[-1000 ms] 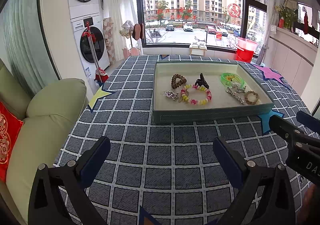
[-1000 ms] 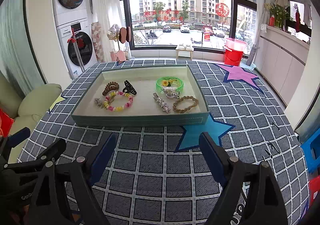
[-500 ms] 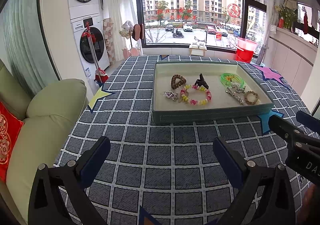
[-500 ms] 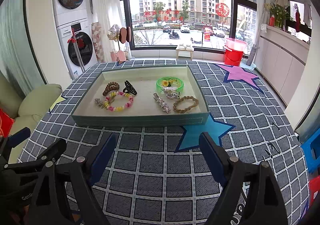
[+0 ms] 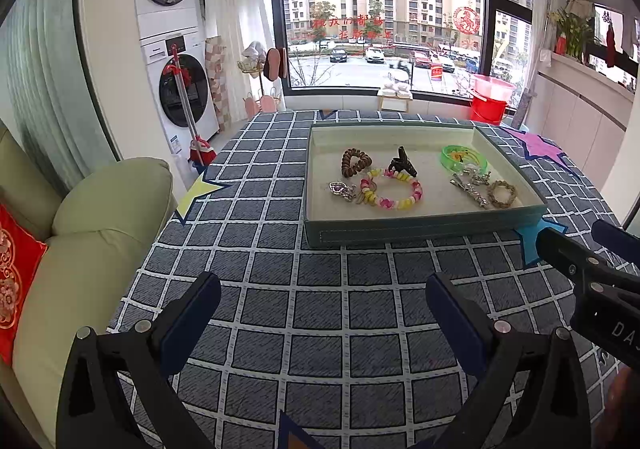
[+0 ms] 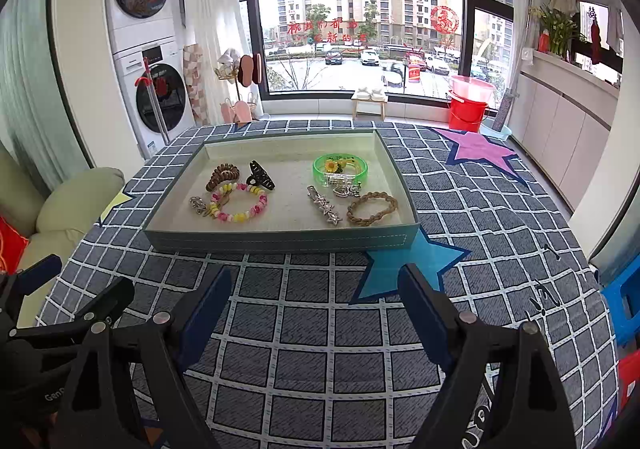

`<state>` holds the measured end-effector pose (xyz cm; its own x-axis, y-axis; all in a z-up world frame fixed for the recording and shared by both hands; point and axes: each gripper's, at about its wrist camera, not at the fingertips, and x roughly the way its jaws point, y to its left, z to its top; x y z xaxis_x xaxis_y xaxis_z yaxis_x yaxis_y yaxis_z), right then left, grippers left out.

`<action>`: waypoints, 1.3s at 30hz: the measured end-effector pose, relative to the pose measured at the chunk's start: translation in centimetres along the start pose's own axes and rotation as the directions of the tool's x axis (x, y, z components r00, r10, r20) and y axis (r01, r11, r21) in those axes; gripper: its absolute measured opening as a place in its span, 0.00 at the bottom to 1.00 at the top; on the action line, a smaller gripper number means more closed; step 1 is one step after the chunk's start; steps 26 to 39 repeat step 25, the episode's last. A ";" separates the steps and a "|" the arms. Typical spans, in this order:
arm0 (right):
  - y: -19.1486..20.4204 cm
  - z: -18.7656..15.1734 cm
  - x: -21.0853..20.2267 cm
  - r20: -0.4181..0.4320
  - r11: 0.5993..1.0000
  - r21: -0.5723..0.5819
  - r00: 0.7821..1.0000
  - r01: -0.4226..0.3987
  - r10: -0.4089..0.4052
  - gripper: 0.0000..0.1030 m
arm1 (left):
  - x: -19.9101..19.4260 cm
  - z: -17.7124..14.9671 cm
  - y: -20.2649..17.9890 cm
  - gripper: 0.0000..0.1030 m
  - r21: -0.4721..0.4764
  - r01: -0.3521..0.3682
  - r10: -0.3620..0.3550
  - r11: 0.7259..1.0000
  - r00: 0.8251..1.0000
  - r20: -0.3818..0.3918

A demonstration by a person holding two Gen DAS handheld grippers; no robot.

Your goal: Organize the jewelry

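Change: we see nothing shifted since a second ago; both grippers hold the same pose and the jewelry lies where it lay.
Left gripper (image 5: pixel 322 303): we hold it low over the cloth (image 5: pixel 320 313), jaws spread wide, nothing between them.
Right gripper (image 6: pixel 314 295): likewise wide apart and empty, beside the left one; its fingers reach toward the blue star (image 6: pixel 412 261) print.
Tray (image 6: pixel 280 241): a shallow teal box just beyond both grippers, long axis running left to right, its near wall facing us and touching the blue star's tip.
Left group: we find the bead bracelet (image 6: pixel 239 203) flat, with a silver charm (image 6: pixel 197 205) touching its left side, a brown coil tie (image 6: pixel 222 176) behind it, and a black claw clip (image 6: pixel 260 176) just beside that.
Right group: the silver clip (image 6: pixel 324 205) lies with its long axis slanting from far left to near right; the braided bracelet (image 6: pixel 372 208) sits near the tray's front right corner; the green bangle (image 6: pixel 340 168) lies behind, a heart charm (image 6: pixel 342 190) at its near rim.
Room: we have bare cloth between grippers and tray, and bare tray floor between the two groups and along the back wall.
Edges: the cloth drops off left toward a sofa (image 5: pixel 92 233).
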<state>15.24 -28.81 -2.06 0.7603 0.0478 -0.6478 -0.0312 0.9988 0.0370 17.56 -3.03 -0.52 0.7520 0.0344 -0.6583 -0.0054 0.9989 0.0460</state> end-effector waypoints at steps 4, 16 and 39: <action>0.0 0.0 0.0 0.000 1.000 0.001 1.000 0.000 0.000 0.85 | 0.0 0.0 0.0 1.00 0.000 0.000 0.000 1.000 1.000 -0.001; 0.0 0.1 0.0 -0.001 1.000 0.001 1.000 0.000 0.000 0.85 | 0.1 -0.2 0.0 1.00 0.004 0.004 -0.004 1.000 1.000 -0.005; 0.1 -0.1 0.1 -0.004 1.000 0.001 1.000 -0.001 0.001 0.85 | -0.1 -0.3 0.0 1.00 0.006 0.003 -0.003 1.000 1.000 0.005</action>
